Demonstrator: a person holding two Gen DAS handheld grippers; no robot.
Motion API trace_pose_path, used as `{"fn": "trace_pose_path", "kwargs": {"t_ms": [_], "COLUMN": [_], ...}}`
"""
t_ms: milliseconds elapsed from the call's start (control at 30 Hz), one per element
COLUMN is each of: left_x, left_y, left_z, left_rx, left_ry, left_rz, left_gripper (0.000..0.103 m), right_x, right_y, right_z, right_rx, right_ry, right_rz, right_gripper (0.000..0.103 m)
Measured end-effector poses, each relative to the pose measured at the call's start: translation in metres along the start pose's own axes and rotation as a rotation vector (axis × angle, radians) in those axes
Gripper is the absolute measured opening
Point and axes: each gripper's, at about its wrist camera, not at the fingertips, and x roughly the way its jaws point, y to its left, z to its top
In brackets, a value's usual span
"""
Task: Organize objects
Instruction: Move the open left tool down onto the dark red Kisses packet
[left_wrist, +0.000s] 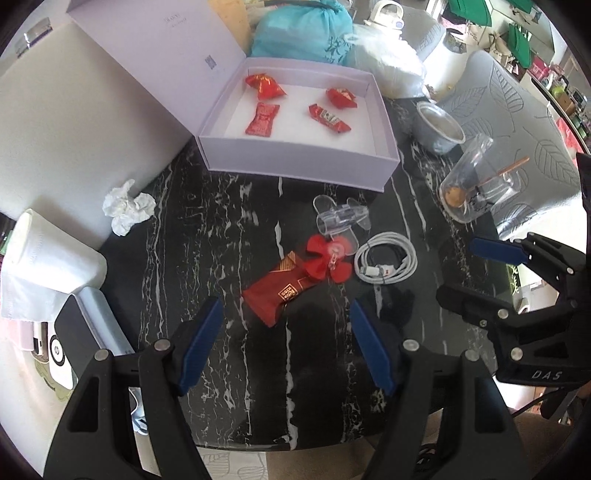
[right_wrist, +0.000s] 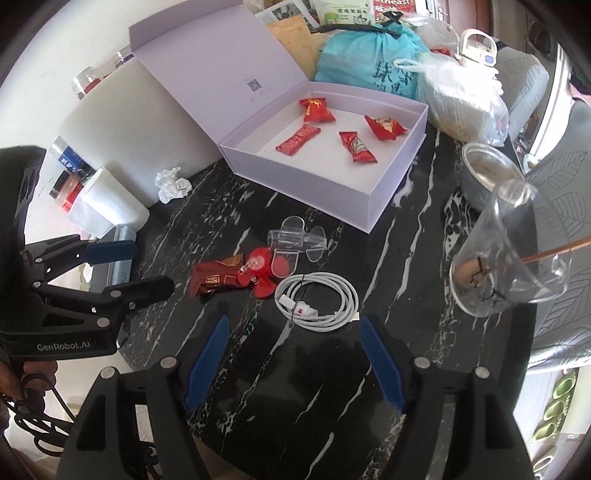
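Both our grippers, left (left_wrist: 286, 341) and right (right_wrist: 293, 360), hang with fingers apart, empty. A red packet (left_wrist: 277, 291) lies mid-table beside the cable (right_wrist: 319, 301); four packets sit in the box (left_wrist: 295, 168).

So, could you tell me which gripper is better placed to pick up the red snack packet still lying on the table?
Probably the left. The left gripper is open with the red snack packet just ahead between its fingers, while the right gripper faces the white cable instead.

Left claw (left_wrist: 286, 341) open above red packet (left_wrist: 275, 293); four red packets in lilac box (left_wrist: 295, 162).
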Motion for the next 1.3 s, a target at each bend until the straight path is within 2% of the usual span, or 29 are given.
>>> {"fn": "trace_pose_path", "kwargs": {"t_ms": [167,367,533,600,800,1033,1200,1300], "left_x": [0.023,0.047,0.064,0.069,0.075,0.088,0.095,0.095], "left_y": [0.006,0.012,0.011,0.01,0.01,0.019,0.021,0.021], "left_z": [-0.005,-0.007,-0.006,-0.005,0.0,0.005,0.004,0.004], "left_rx": [0.023,0.056,0.125,0.157,0.214,0.212,0.234,0.25], "left_ry": [0.032,0.062,0.089,0.097,0.09,0.119,0.128,0.106], "left_rz": [-0.027,-0.045,-0.076,-0.076,-0.084,-0.121,-0.14,-0.142], "left_gripper": [0.07,0.07,0.07,0.07,0.07,0.07,0.07,0.07], "right_x": [0.023,0.046,0.057,0.059,0.071,0.086,0.095,0.097], "right_y": [-0.006,-0.01,-0.005,-0.005,-0.004,0.002,0.007,0.008], "right_z": [-0.009,-0.014,-0.013,-0.012,-0.008,-0.005,-0.001,0.001], "right_rx": [0.012,0.017,-0.016,-0.008,-0.01,-0.04,-0.069,-0.061], "right_ry": [-0.001,0.01,-0.016,-0.03,-0.017,0.005,0.027,0.039], "right_rz": [-0.022,-0.047,-0.102,-0.096,-0.099,-0.129,-0.197,-0.212], "right_gripper": [0.076,0.083,0.083,0.083,0.083,0.083,0.083,0.083]}}
